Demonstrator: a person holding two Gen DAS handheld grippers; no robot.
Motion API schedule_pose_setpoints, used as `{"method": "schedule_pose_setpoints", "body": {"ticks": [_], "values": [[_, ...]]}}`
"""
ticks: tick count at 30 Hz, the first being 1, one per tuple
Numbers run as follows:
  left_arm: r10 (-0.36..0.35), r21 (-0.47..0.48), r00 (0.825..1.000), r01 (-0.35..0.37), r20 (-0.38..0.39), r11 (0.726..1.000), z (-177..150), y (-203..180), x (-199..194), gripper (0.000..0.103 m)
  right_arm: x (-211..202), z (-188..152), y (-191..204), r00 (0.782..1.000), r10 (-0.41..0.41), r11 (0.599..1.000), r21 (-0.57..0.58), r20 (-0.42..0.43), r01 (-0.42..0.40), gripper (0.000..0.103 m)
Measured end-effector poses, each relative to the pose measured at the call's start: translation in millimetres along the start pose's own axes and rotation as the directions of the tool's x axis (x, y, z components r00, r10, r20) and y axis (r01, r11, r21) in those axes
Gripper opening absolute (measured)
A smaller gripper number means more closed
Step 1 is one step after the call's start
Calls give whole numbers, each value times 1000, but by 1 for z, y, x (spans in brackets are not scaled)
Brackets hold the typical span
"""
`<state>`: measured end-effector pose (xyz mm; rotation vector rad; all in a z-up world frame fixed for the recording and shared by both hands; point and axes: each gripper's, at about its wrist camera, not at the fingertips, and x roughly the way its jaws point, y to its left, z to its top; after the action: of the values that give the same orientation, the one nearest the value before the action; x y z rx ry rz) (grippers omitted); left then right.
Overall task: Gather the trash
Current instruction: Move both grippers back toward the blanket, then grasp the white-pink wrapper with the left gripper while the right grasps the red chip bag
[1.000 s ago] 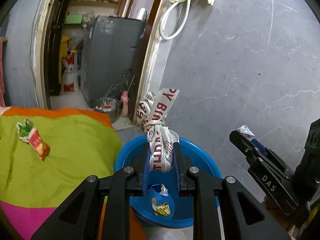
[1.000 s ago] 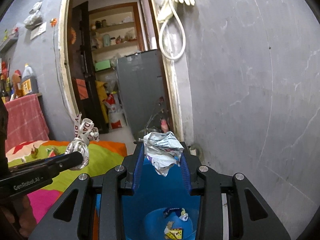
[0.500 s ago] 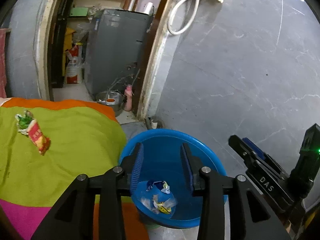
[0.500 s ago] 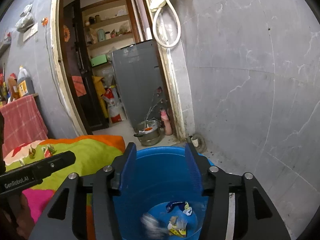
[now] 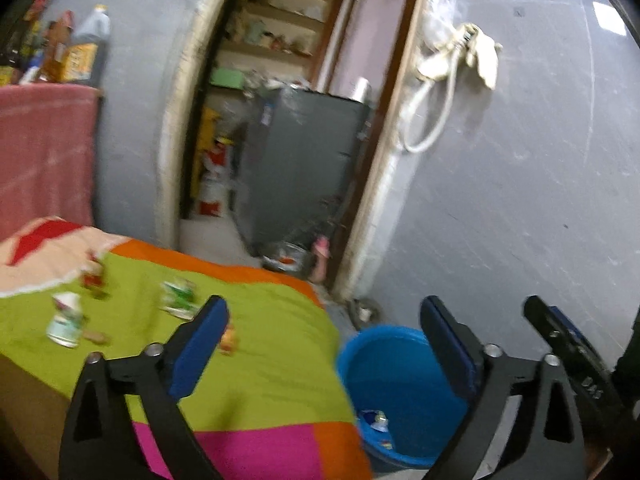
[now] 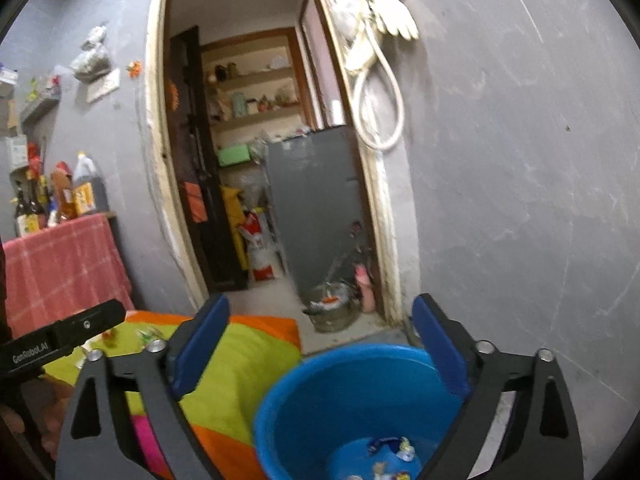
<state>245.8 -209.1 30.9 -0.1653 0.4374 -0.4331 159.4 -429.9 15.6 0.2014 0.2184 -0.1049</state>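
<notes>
A blue bucket stands on the floor beside the bed, with several wrappers at its bottom. My left gripper is open and empty, held above the bed's edge and the bucket. My right gripper is open and empty above the bucket. Several crumpled wrappers lie on the green bedspread: a white-green one, a green one, a red one and a small orange one. The right gripper's finger shows at the right edge of the left wrist view.
The bed with a green, orange and pink cover fills the lower left. A grey wall stands behind the bucket. A doorway opens onto a grey fridge, a pot and shelves. Bottles stand on a red-clothed table.
Both grippers let their crumpled wrappers fall into the bucket, then opened wider. Both cameras have tilted up and turned left towards the bed.
</notes>
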Motion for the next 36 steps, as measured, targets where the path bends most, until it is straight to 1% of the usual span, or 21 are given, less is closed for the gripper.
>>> {"method": "schedule_pose_setpoints", "body": {"ticks": [1,4,8,11,14,19,22,23,26,29,35,36], "values": [[18,-3,1000,-18,14,1000,2,7,-8,98,-1,2,8,1000,15,1000,-1,8,-15,103],[80,-3,996,-80,42,997,8,31,-31,99,-3,7,30,998,59,998,-20,26,-58,103],[154,-10,987,-154,52,988,7,64,-52,99,-2,8,61,992,116,993,-43,39,-114,103],[210,-14,976,-210,52,978,2,90,-64,99,2,4,85,987,159,986,-55,38,-157,103],[264,-19,964,-263,44,965,-2,116,-71,99,11,-3,108,982,187,980,-76,14,-185,103],[318,-25,948,-318,3,948,-11,154,-71,99,35,-19,141,972,230,966,-109,-48,-234,103],[334,-23,941,-336,-47,942,-15,173,-62,99,53,-28,152,963,247,958,-124,-106,-259,103],[341,-18,937,-343,-69,939,-18,178,-57,99,59,-32,155,961,244,956,-131,-130,-261,103],[337,-4,933,-341,-123,940,-21,187,-44,99,80,-41,162,950,228,953,-150,-212,-262,103],[329,14,926,-333,-184,943,-22,193,-26,99,102,-52,166,933,208,951,-160,-295,-263,103],[321,29,914,-324,-249,945,-24,201,-1,97,131,-67,168,899,190,953,-144,-394,-265,103],[320,31,912,-323,-258,946,-24,201,3,94,136,-68,169,894,187,953,-146,-407,-266,102]]}}
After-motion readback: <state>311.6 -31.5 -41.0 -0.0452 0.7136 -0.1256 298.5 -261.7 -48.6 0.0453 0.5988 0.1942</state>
